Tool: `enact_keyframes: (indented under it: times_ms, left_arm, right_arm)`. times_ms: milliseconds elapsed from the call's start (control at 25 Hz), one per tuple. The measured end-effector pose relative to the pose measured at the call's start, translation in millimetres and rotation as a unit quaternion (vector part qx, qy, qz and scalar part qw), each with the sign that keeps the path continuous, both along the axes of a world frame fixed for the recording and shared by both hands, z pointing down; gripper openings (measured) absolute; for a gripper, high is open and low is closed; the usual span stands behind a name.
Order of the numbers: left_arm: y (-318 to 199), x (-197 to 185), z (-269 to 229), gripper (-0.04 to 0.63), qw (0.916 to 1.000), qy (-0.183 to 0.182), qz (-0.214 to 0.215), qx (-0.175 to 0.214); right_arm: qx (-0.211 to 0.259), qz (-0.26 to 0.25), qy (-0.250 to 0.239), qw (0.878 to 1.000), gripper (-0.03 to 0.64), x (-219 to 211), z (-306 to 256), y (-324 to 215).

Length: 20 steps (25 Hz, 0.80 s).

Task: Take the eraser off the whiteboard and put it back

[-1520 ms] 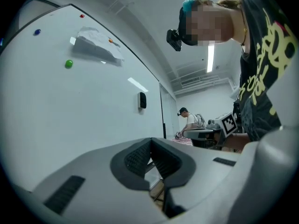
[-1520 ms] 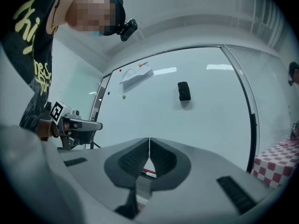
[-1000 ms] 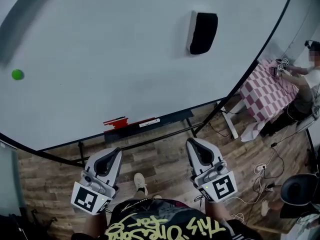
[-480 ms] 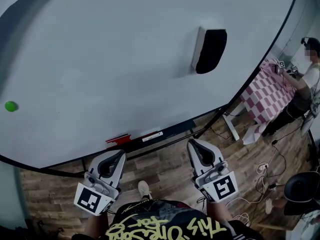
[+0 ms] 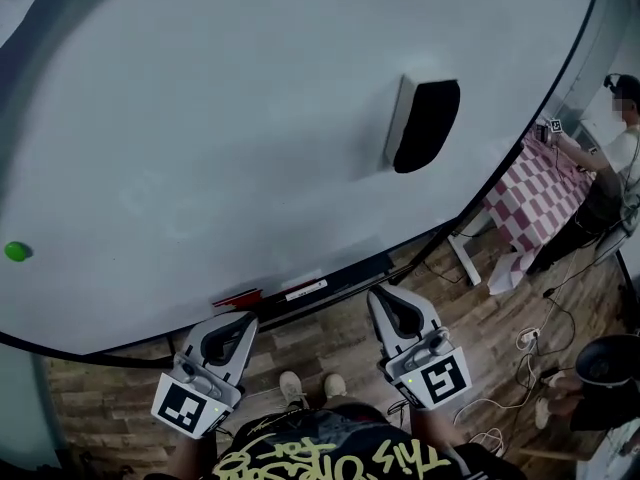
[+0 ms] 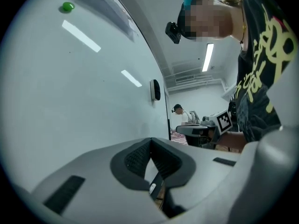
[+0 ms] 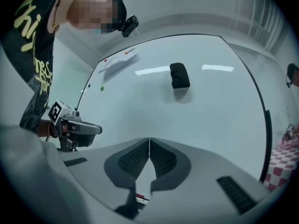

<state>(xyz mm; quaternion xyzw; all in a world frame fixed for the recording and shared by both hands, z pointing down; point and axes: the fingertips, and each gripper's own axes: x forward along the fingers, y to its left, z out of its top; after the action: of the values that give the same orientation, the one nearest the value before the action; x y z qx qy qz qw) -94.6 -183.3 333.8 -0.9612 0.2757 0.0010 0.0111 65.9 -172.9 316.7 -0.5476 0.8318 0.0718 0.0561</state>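
Eraser (image 5: 425,125): black, stuck on the whiteboard (image 5: 200,118), right of centre, well above both my tools. Left gripper (image 5: 238,323): I read the jaws together, nothing in them, low by the board's bottom edge. Right gripper (image 5: 388,301): jaws together, empty, below the eraser and well apart from it. Green magnet (image 5: 16,251): far left on the board. Red marker (image 5: 238,296): on the tray (image 5: 330,280).

Left claw (image 5: 243,320) sits low in front of the torso, pointing forward, its jaws pressed together at the tips with nothing between them. Right claw (image 5: 380,295) is alongside, a clear gap between the two, and its jaws are closed tip to tip too, and empty.
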Motion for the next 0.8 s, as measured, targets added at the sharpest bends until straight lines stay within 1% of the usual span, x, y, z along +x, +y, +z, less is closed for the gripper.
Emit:
enact_keyframes:
  times_ms: [200, 360, 480, 680, 760, 800]
  left_arm:
    - [3.9, 8.4, -0.6, 0.006, 0.9996, 0.009, -0.025, 0.002]
    - [6.3, 15.4, -2.2, 0.006, 0.9993, 0.013, -0.034, 0.004]
    - [6.7, 19.0, -6.0, 0.006, 0.9991, 0.02, -0.036, 0.005]
    - [8.0, 20.3, -4.0, 0.006, 0.9991, 0.017, -0.039, 0.007]
    - [7.8, 20.2, -3.7, 0.006, 0.999, 0.015, -0.04, 0.006]
    - [8.1, 20.2, -4.1, 0.006, 0.999, 0.014, -0.041, 0.007]
  right_arm:
    - [-0.003, -0.025, 0.012, 1.0, 0.009, 7.5, 1.1, 0.7]
    - [0.0, -0.028, 0.017, 0.999, 0.009, 18.3, -3.1, 0.0]
    - [0.013, -0.023, 0.019, 0.999, 0.009, 27.0, -12.6, -2.1]
    - [0.043, -0.012, 0.031, 0.999, 0.011, 38.2, -40.6, -7.8]
    - [0.055, -0.009, 0.041, 0.998, 0.025, 40.2, -55.2, -13.7]
    - [0.058, -0.007, 0.046, 0.997, 0.068, 41.0, -61.7, -17.2]
